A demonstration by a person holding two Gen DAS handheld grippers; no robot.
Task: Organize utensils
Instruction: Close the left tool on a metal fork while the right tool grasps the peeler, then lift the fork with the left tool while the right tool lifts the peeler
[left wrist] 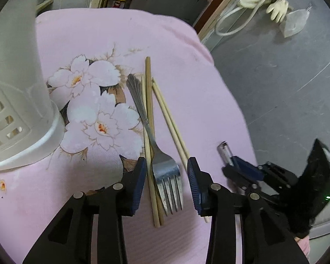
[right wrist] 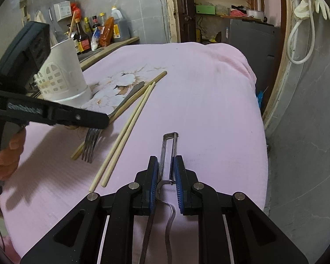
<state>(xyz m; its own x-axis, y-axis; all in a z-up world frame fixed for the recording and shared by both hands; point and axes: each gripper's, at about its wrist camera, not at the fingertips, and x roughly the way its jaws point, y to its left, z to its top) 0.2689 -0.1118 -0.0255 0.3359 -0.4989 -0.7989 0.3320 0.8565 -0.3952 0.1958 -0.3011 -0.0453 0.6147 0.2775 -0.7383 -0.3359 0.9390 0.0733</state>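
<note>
**Most utensils not yet in the holder**

Judging by the layout, the sorting is at an early stage. The white holder [left wrist: 22, 101] stands on the pink flowered cloth over the table [right wrist: 209, 88]; in the right wrist view one thin stick seems to poke out of its top, though what else it contains is hidden. Left on the cloth are the fork [left wrist: 162, 167], two darker chopsticks [left wrist: 149, 114] crossing under it, and a paler pair of chopsticks [left wrist: 171, 123] just beside.

The left claw [left wrist: 167, 176] is spread, its blue pads either side of the fork's head and the darker chopsticks without pressing on them; the fork lies flat between the jaws.

The right claw [right wrist: 166, 182] is pinching a metal peeler [right wrist: 169, 151], pads tight on its frame, blade end pointing away just above the cloth, near the paler chopsticks.
</note>
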